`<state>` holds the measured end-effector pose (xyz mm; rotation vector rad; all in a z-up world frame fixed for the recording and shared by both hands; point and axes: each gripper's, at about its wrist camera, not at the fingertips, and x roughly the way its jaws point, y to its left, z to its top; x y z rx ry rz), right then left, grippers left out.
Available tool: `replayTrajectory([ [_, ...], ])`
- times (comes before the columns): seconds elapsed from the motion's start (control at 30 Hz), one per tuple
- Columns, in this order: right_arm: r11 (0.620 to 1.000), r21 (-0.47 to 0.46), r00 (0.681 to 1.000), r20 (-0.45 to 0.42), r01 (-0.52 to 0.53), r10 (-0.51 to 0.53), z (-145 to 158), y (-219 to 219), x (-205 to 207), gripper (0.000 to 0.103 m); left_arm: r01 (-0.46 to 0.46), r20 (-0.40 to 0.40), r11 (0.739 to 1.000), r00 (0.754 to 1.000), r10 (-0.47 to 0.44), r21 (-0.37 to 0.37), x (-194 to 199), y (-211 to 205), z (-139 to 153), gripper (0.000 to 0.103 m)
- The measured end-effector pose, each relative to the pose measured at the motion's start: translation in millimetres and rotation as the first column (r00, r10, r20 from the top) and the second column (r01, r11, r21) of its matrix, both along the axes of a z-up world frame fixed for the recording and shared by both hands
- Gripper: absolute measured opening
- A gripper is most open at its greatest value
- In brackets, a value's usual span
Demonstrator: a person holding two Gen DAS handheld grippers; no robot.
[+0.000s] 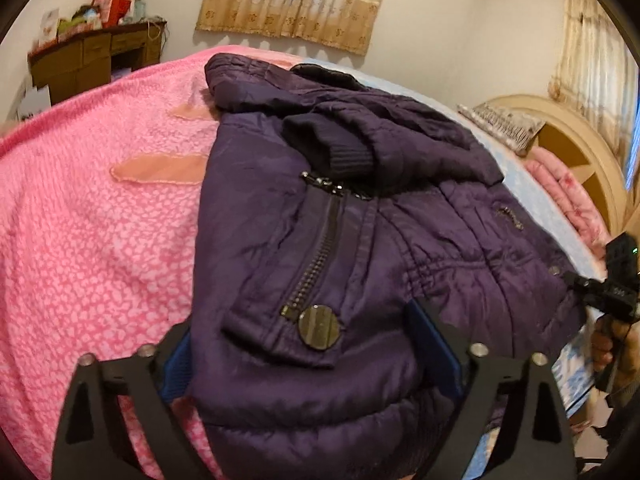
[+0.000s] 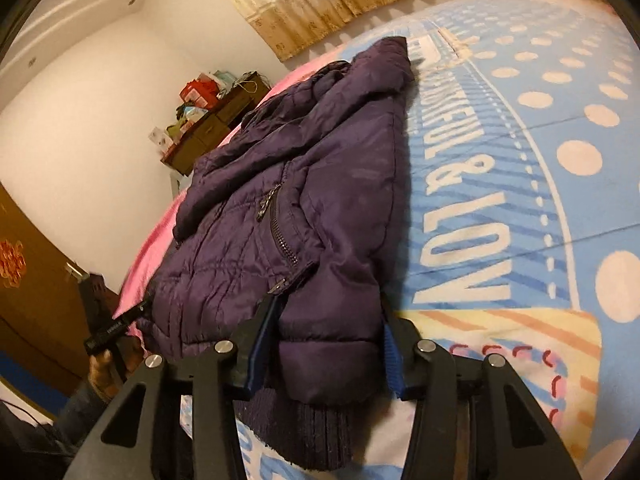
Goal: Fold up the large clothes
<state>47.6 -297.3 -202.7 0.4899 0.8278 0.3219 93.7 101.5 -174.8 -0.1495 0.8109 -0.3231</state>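
**Both grippers at the jacket's hem**

Your purple jacket [image 1: 360, 208] lies on the bed, pink blanket [image 1: 80, 220] at 9 o'clock. Your left gripper [image 1: 312, 344] straddles its hem, jaws wide. Your right gripper [image 2: 324, 340] pinches the hem's other corner, narrower.

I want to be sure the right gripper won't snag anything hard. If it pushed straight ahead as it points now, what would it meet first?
The purple padded jacket: its hem bulges between the right gripper's jaws already. Further along that line lies the pocket zipper, though depth is hard to judge.
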Motion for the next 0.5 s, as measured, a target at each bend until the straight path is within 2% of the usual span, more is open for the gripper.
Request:
replayTrajectory([
  [0.03, 1.000, 0.019, 1.000, -0.005, 0.000, 0.001, 0.6, -0.9, -1.9, 0.041, 0.003, -0.002, 1.000, 1.000, -0.003, -0.001, -1.5, 2.4, 0.9, 0.069],
  [0.07, 0.999, 0.049, 1.000, -0.005, -0.006, 0.006, 1.4, -2.0, -5.4, 0.039, 0.013, -0.008, 1.000, 1.000, -0.013, -0.013, -4.4, 9.5, 4.9, 0.048],
  [0.13, 0.996, 0.089, 1.000, 0.000, -0.014, 0.014, 1.3, -2.3, -11.0, 0.036, 0.041, -0.019, 0.997, 0.999, -0.042, -0.069, -8.6, 23.5, 11.1, 0.034],
  [0.17, 0.993, 0.116, 1.000, 0.003, -0.020, 0.020, 0.9, -1.5, -14.0, 0.036, 0.052, -0.017, 0.996, 0.998, -0.053, -0.074, -11.9, 26.8, 14.5, 0.027],
  [0.3, 0.979, 0.199, 0.999, 0.027, -0.038, 0.033, 7.2, 1.3, -32.6, 0.031, 0.093, 0.021, 0.996, 0.995, -0.093, -0.006, -36.4, 20.0, 32.5, 0.023],
  [0.43, 0.968, 0.246, 0.998, 0.052, -0.049, 0.038, 23.6, -1.1, -66.4, 0.028, 0.116, -0.025, 0.992, 0.993, -0.117, -0.043, -61.0, 27.5, 46.7, 0.023],
  [0.5, 0.964, 0.259, 0.996, 0.074, -0.058, 0.039, 36.0, 0.2, -86.2, 0.027, 0.126, -0.046, 0.986, 0.990, -0.132, -0.105, -78.7, 34.6, 58.0, 0.023],
])
